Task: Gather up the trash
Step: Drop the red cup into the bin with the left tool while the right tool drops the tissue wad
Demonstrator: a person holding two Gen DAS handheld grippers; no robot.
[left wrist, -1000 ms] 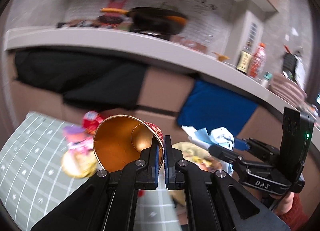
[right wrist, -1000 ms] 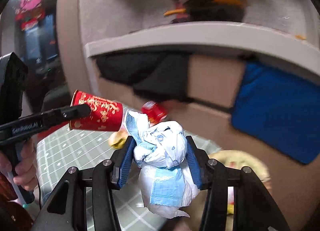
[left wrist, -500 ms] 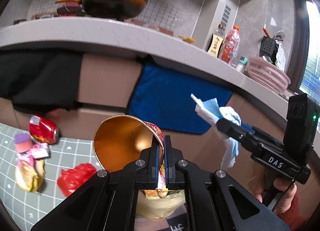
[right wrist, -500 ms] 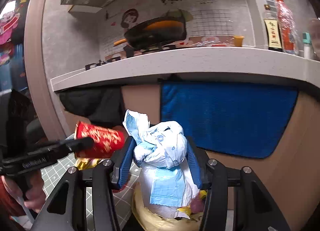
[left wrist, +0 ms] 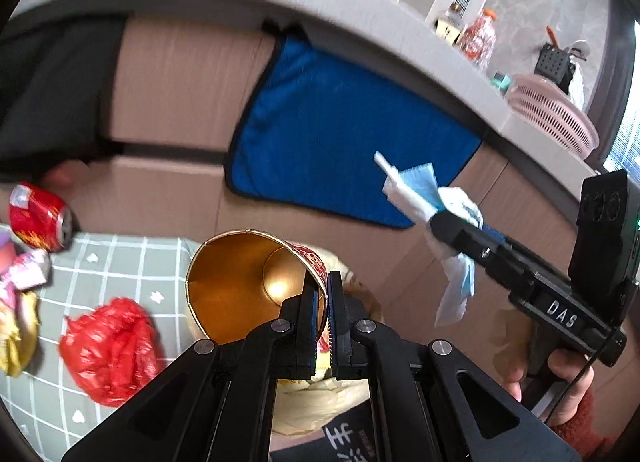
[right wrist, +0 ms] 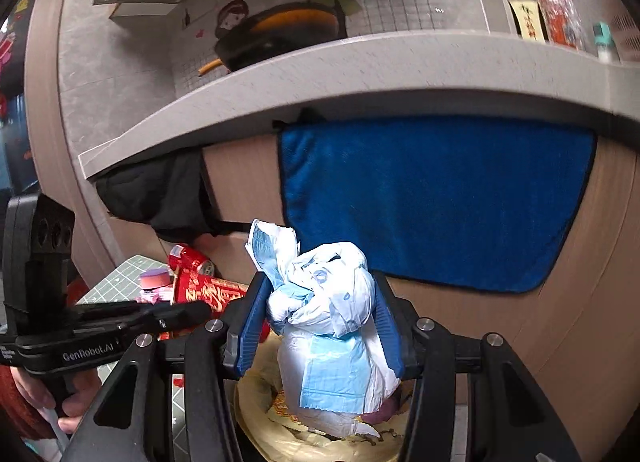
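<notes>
While the left gripper (left wrist: 324, 294) pinched the rim of a red paper cup (left wrist: 248, 282), its jaws were nearly closed on the thin wall, and the cup's gold inside faced the camera. It hung above a yellowish bag (left wrist: 316, 398) that lay open below. The right gripper (right wrist: 320, 326) was clamped on a crumpled white and blue wad (right wrist: 328, 310), which sat between the blue pads and stuck out past the fingertips, over the same bag (right wrist: 280, 434). On the green checked mat (left wrist: 120, 262) to the left lay a red can (left wrist: 36, 217) and a red crumpled wrapper (left wrist: 108, 350). A blue towel (right wrist: 432, 201) hung below the counter (right wrist: 360, 69).
</notes>
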